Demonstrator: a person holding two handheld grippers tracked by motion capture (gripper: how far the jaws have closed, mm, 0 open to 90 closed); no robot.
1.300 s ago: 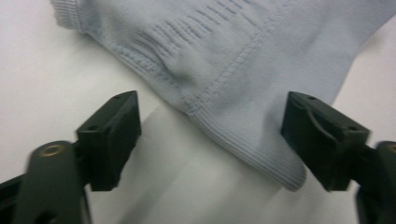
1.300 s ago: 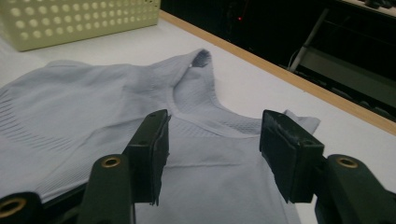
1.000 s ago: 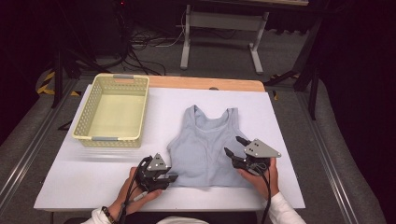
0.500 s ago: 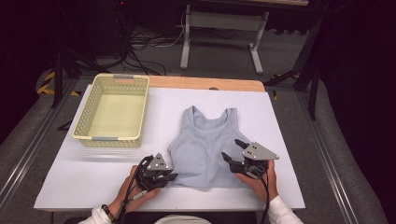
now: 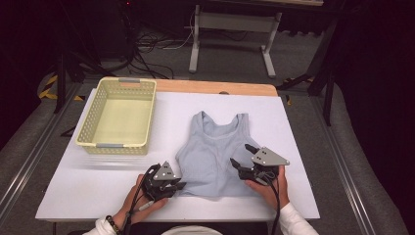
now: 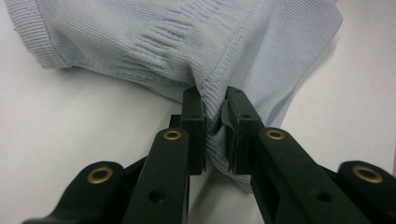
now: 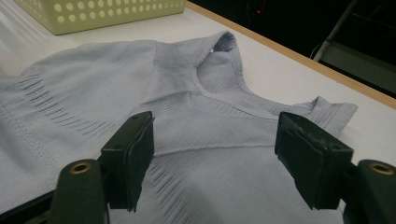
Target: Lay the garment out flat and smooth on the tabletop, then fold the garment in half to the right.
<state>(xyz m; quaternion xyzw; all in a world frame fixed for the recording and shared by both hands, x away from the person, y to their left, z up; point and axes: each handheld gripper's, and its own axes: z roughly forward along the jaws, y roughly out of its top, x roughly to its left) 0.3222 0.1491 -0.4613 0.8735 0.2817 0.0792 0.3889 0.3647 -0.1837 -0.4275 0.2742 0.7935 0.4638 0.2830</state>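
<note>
Tank top [image 5: 215, 152] lies neck-away; left gripper [image 5: 177, 186] pinches hem, right gripper [image 5: 242, 155] gapes.

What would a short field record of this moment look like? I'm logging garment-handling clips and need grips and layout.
surface: white table
garment: light blue tank top, lying flat, straps pointing away from the person
left gripper: shut on the tank top's hem, fabric bunched between its jaws
right gripper: open, jaws spread above the tank top's front
container: yellow basket, left of the tank top, apart from it, nothing inside
</note>
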